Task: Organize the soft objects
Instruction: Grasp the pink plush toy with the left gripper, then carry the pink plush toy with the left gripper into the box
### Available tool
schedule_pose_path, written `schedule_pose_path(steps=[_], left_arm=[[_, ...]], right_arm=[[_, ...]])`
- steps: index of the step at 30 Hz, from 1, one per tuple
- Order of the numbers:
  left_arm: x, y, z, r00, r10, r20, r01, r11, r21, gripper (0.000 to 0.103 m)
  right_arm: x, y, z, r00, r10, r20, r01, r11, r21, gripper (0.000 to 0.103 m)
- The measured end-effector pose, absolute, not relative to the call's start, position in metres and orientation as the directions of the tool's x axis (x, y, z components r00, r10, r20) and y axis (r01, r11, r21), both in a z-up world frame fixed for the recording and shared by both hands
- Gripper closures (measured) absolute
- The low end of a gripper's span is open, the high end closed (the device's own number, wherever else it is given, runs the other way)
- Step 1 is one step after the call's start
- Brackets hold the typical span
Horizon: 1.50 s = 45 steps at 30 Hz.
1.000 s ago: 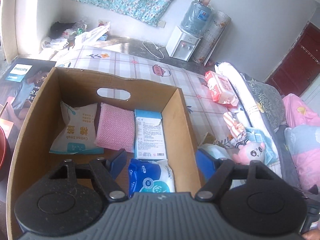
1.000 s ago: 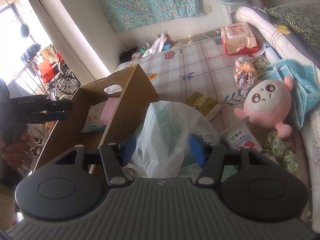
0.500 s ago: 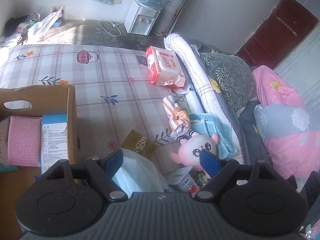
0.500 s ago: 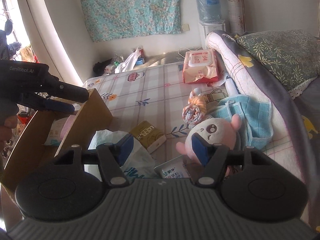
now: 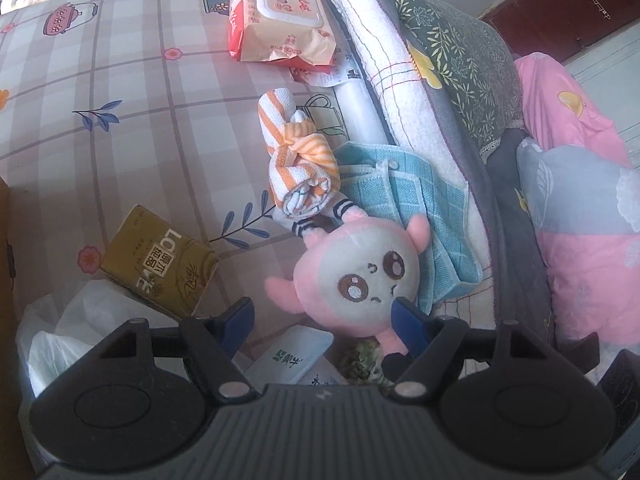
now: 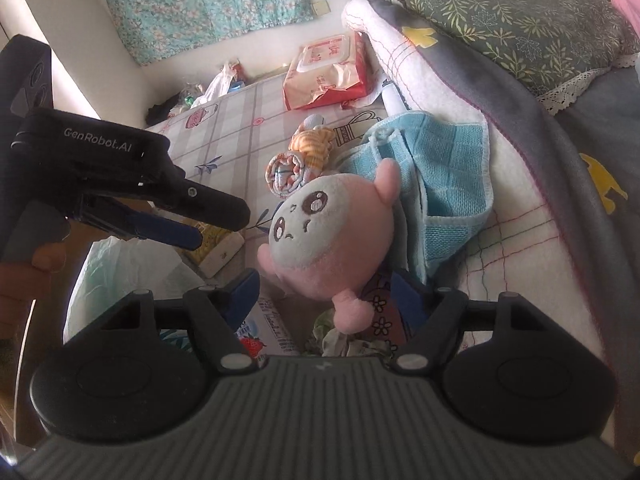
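Note:
A pink plush toy (image 5: 356, 276) with a grey face lies on the bed, partly on a blue cloth (image 5: 404, 188). It also shows in the right wrist view (image 6: 316, 236). An orange-striped rolled towel (image 5: 300, 160) lies just beyond it. My left gripper (image 5: 322, 316) is open, its jaws either side of the plush's lower part. My right gripper (image 6: 324, 290) is open, just in front of the plush. The left gripper also shows in the right wrist view (image 6: 188, 220), to the left of the plush.
A gold tissue pack (image 5: 160, 264), a white plastic bag (image 5: 80, 328) and a small white pack (image 5: 292, 354) lie near the grippers. A red wipes pack (image 5: 280, 16) lies farther back. Rolled bedding and pillows (image 5: 452, 52) line the right side.
Both grippers swung right, away from the cardboard box, and closed in on the plush toy. The box has left both views.

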<state>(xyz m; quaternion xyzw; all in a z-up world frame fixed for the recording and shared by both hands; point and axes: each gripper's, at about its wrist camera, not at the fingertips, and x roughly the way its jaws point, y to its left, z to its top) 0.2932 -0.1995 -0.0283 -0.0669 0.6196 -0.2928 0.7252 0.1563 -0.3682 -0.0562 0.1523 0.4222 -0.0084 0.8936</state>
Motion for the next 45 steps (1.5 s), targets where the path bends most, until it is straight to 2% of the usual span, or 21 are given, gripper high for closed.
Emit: schedule_pose_path(steps=[4, 12, 16, 20, 35, 41, 45], left_arm=[[0.300, -0.220, -0.042, 0.017, -0.508, -0.861, 0.329, 0.816, -0.475, 0.023], [0.307, -0.243, -0.063, -0.039, -0.523, -0.852, 0.295, 0.808, -0.509, 0.019], [0.305, -0.247, -0.064, -0.039, -0.532, -0.846, 0.307, 0.799, -0.516, 0.019], [0.297, -0.247, -0.058, -0.039, -0.532, -0.846, 0.326, 0.793, -0.514, 0.021], [0.232, -0.193, 0.025, 0.022, -0.661, -0.750, 0.410, 0.690, -0.597, 0.021], [0.202, -0.126, 0.073, 0.156, -0.684, -0.713, 0.426, 0.698, -0.576, 0.021], [0.191, -0.062, 0.097, 0.271, -0.671, -0.690, 0.370, 0.734, -0.569, 0.021]], right_arm=[[0.170, -0.367, -0.069, 0.613, 0.109, -0.783, 0.137, 0.961, 0.241, 0.028], [0.189, -0.378, -0.088, 0.599, 0.146, -0.787, 0.171, 0.937, 0.304, 0.028], [0.194, -0.377, -0.090, 0.617, 0.156, -0.771, 0.175, 0.929, 0.327, 0.033], [0.187, -0.369, -0.079, 0.643, 0.125, -0.755, 0.159, 0.943, 0.291, 0.037], [0.112, -0.335, 0.015, 0.751, 0.101, -0.653, 0.087, 0.964, 0.250, 0.040], [0.091, -0.284, 0.062, 0.788, 0.182, -0.588, -0.046, 0.970, 0.238, 0.044], [0.098, -0.237, 0.084, 0.790, 0.276, -0.547, -0.172, 0.957, 0.234, 0.046]])
